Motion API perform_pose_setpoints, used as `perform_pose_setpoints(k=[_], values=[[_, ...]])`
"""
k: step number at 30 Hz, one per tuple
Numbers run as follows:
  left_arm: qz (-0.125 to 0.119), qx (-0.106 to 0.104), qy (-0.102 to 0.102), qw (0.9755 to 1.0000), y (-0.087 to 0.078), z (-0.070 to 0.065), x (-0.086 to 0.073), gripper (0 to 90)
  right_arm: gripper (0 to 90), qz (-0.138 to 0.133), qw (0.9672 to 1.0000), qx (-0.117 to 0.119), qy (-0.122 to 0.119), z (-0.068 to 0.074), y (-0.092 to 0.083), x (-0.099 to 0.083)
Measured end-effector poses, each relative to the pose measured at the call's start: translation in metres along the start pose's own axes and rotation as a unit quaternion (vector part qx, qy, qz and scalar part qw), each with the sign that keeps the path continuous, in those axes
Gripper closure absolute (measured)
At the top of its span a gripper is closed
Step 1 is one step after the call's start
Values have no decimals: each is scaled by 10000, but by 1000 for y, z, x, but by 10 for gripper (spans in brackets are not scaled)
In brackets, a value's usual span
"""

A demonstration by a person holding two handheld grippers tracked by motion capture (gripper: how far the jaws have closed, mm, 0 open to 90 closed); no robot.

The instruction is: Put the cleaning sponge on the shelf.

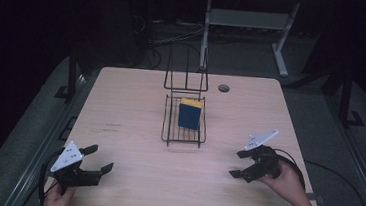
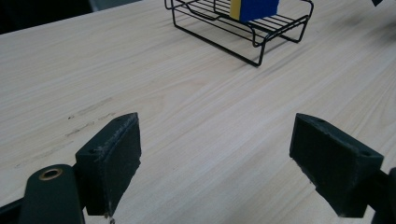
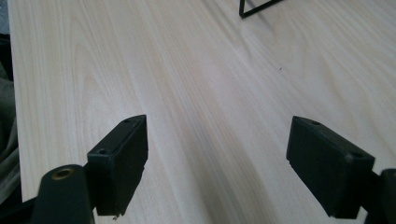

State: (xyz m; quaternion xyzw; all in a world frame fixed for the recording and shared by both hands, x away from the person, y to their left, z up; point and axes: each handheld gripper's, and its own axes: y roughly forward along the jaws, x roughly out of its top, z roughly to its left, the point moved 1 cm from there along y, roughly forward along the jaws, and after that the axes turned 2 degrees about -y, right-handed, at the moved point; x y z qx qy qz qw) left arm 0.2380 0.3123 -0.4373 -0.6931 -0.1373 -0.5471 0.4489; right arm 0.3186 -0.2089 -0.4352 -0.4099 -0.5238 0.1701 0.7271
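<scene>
High view: left gripper (image 1: 97, 158) and right gripper (image 1: 240, 163) rest low, jaws wide apart, empty, flanking the wire rack (image 1: 184, 128)

Dim room, pale wooden table (image 1: 132, 144), grey floor (image 1: 45, 101), white desk frame (image 1: 251, 19) behind

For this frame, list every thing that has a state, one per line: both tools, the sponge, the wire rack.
left tool: open, empty, low over the table.
right tool: open, empty, low over the table.
sponge: on edge inside the rack, blue face toward the camera, yellow layer behind.
wire rack: upright at the table's middle, holding the sponge.
</scene>
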Motion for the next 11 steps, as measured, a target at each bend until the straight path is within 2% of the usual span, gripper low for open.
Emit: perform_pose_setpoints(k=[6,9,11], values=[[-5,-4,1,10000,0,0,0,161,202,-10,10000,-50,-62,7,-3,-4],[0,-7,2,10000,1,0,0,161,191,-144,9997,-157,-110,13,-6,-7],[7,-10,3,10000,1,-1,0,161,175,-368,9991,-217,-67,20,-8,-12]])
